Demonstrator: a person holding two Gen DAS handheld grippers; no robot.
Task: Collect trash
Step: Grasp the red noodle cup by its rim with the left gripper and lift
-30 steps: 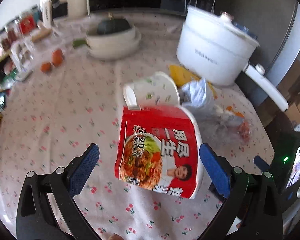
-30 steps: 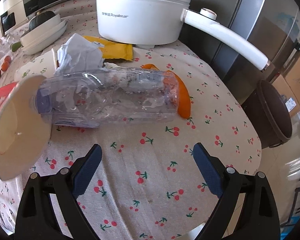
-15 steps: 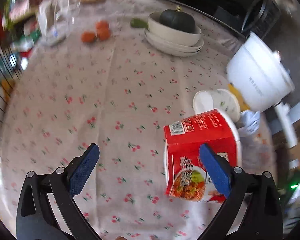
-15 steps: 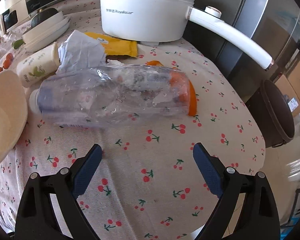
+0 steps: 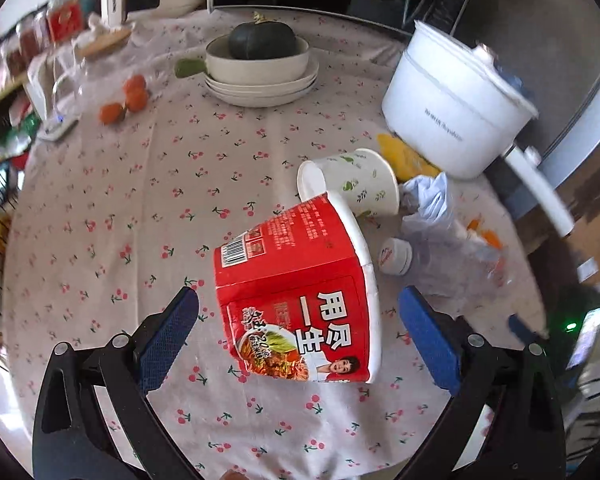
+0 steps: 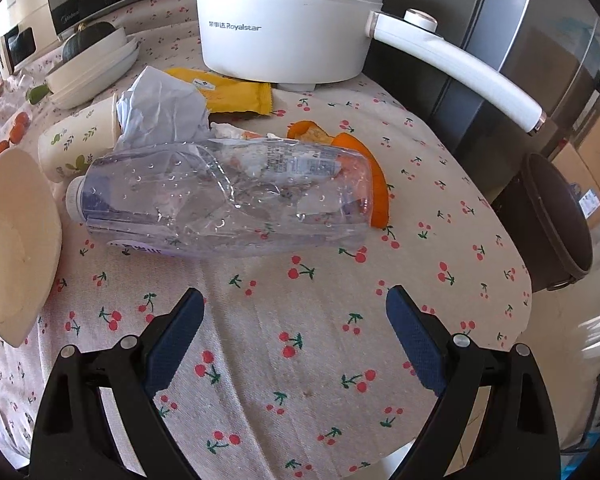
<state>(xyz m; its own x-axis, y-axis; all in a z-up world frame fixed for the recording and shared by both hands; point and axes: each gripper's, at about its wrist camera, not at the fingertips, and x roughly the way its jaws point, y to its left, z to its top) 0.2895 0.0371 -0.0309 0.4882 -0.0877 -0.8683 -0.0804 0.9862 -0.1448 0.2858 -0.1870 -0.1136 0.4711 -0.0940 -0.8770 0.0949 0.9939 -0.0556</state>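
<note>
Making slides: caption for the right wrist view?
Open right gripper faces a crushed plastic bottle lying on the cherry-print tablecloth.

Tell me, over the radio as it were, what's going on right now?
Left gripper open, straddling the tipped red noodle cup. Right gripper open, short of the crushed plastic bottle. Both untouched on the cloth. Nothing blocking either approach.

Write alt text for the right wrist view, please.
An open right gripper hovers over a cherry-print tablecloth, facing a crushed clear plastic bottle lying on its side. Behind it lie orange peel, crumpled paper, a paper cup and a white electric pot.
</note>
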